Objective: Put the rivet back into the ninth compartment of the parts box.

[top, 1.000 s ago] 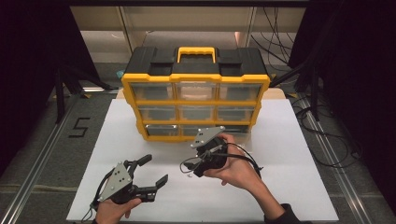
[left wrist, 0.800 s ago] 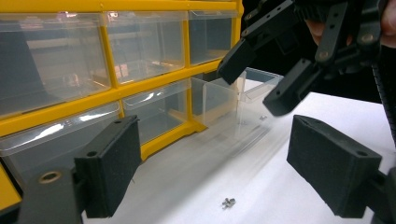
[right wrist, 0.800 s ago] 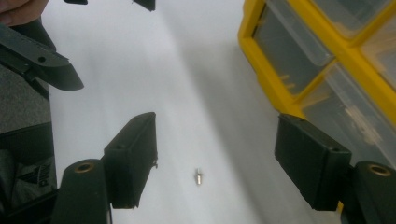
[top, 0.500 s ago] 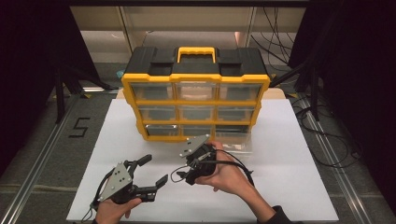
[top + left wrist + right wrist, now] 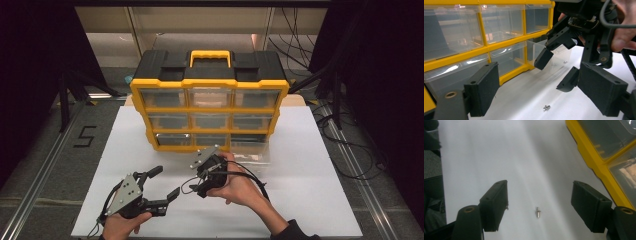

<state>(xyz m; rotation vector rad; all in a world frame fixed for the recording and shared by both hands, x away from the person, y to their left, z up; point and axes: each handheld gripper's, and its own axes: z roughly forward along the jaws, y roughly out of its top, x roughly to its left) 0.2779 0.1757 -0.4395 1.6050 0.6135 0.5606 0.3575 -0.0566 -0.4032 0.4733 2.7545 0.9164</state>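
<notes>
A small silver metal screw (image 5: 538, 212), short with a slightly wider head at one end, lies flat on the white table top (image 5: 499, 157), loose and touched by nothing. It rests in front of the yellow-framed organiser with clear plastic drawers (image 5: 604, 162), a little apart from its lower yellow edge. In the left gripper view it shows as a tiny shiny speck (image 5: 546, 107) on the white surface.
</notes>
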